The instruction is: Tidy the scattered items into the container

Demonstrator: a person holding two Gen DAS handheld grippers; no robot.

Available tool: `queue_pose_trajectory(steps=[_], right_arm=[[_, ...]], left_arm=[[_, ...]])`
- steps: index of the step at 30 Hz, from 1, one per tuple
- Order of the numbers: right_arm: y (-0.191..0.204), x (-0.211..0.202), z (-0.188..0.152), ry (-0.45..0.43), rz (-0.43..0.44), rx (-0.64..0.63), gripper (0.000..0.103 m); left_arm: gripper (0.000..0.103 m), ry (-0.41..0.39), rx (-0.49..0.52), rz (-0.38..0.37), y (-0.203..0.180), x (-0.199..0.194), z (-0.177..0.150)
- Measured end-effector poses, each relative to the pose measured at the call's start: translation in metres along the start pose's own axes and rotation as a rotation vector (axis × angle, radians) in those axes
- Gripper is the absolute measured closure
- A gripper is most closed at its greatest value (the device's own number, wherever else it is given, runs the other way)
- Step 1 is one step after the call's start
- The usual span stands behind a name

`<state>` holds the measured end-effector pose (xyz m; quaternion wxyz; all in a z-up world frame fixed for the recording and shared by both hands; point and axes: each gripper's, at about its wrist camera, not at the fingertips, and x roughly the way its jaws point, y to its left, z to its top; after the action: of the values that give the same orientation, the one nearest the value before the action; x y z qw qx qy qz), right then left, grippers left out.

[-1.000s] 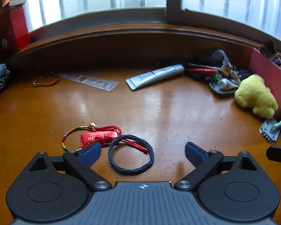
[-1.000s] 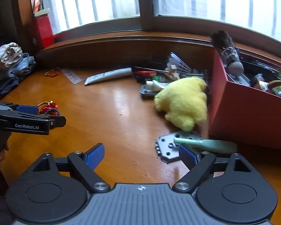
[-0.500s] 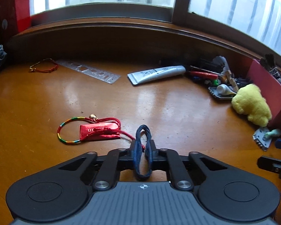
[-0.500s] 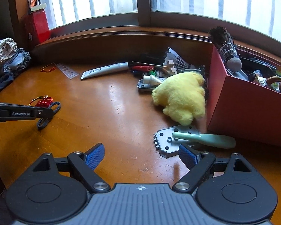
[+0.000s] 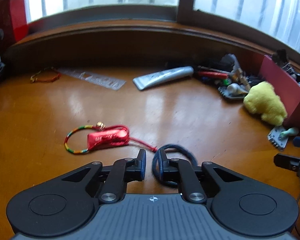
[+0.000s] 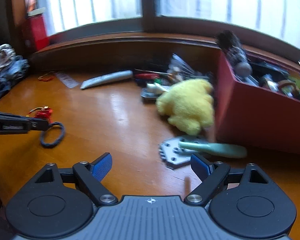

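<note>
The left gripper is pinching narrow on the navy hair tie near the table's left. The band is looping round its right finger rather than sitting square between the pads, so the hold looks slight. Carrying it slowly and level to the red box at far right, clear of the yellow plush, seems wise. The right gripper is closing from wide, with nothing between its jaws.

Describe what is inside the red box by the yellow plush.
In the red box, a dark feathered item sticks up, with blurred mixed clutter behind. Its near wall hides the bottom.
</note>
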<state>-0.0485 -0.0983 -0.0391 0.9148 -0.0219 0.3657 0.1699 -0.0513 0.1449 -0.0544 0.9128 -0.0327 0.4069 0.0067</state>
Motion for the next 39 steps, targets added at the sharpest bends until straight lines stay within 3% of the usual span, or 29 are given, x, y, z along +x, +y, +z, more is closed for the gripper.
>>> queue_pose_trajectory(steps=[6, 8, 14, 18, 24, 31, 39], right_arm=[[0.044, 0.013, 0.021, -0.015, 0.181, -0.183, 0.033], [0.061, 0.025, 0.029, -0.021, 0.240, -0.245, 0.037], [0.100, 0.064, 0.049, -0.018, 0.315, -0.354, 0.055], [0.113, 0.079, 0.053, 0.015, 0.323, -0.404, 0.096], [0.114, 0.066, 0.044, -0.033, 0.310, -0.407, 0.099], [0.078, 0.031, 0.033, -0.047, 0.242, -0.317, 0.099], [0.001, -0.011, -0.003, -0.028, -0.024, -0.099, 0.099]], left_arm=[[0.065, -0.034, -0.010, 0.034, 0.016, -0.008, -0.003], [0.062, -0.042, -0.009, 0.053, 0.022, -0.012, -0.004], [0.053, -0.047, -0.041, 0.092, 0.046, -0.020, -0.009], [0.050, -0.052, -0.056, 0.106, 0.058, -0.023, -0.010], [0.047, -0.055, -0.045, 0.090, 0.061, -0.018, -0.006], [0.043, -0.057, 0.049, -0.011, 0.027, -0.003, 0.008], [0.042, -0.056, 0.279, -0.219, -0.056, 0.023, 0.020]])
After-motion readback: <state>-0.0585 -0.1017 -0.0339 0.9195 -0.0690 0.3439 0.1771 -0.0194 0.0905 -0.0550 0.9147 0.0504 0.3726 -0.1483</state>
